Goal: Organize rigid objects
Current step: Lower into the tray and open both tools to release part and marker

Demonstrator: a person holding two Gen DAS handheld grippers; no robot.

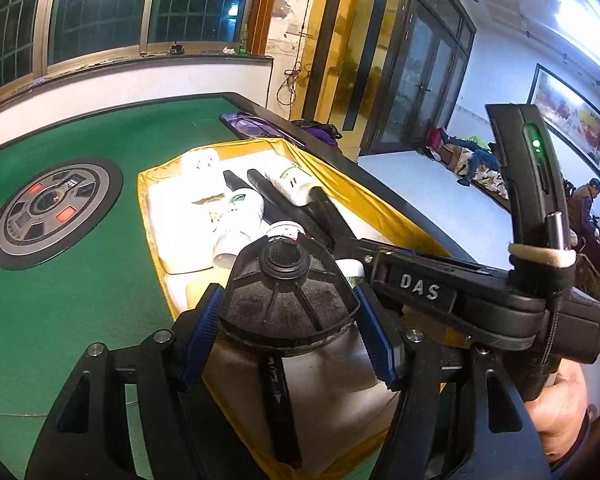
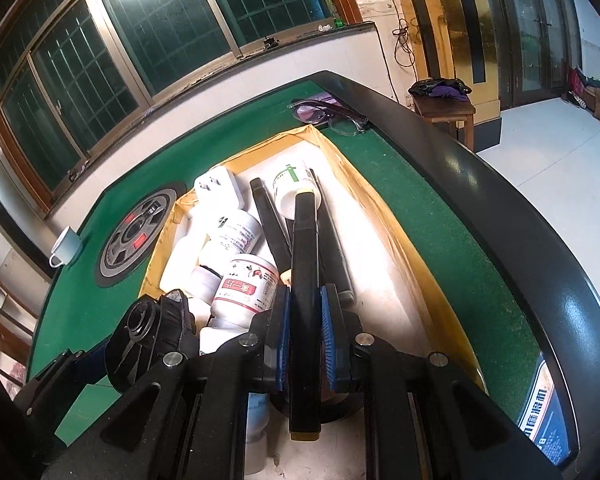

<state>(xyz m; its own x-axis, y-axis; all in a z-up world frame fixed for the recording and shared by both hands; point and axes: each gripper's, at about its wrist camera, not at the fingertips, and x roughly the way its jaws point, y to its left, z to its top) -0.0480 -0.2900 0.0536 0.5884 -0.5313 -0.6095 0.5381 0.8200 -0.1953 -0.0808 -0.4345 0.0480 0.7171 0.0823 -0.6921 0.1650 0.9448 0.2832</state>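
Observation:
My left gripper point(image 1: 288, 316) is shut on a large translucent jug with a black ribbed cap point(image 1: 288, 292), held over the near end of a yellow-lined tray point(image 1: 340, 184). The jug's cap also shows in the right wrist view point(image 2: 148, 336). My right gripper point(image 2: 305, 340) is shut on a black marker point(image 2: 304, 280) with yellow ends, held lengthwise over the tray point(image 2: 384, 216). In the tray lie white bottles point(image 2: 236, 232), a red-labelled bottle point(image 2: 246, 288), a green-labelled bottle point(image 2: 294, 184), a white power adapter point(image 2: 218, 188) and black markers point(image 2: 268, 216).
The tray sits on a green felt mahjong table point(image 2: 440, 232) with a round centre panel point(image 2: 134, 236) and a raised black rim point(image 2: 540, 216). A white mug point(image 2: 66, 246) stands at the far left. Glasses point(image 2: 328, 114) lie beyond the tray. A stool point(image 2: 444, 104) stands off the table.

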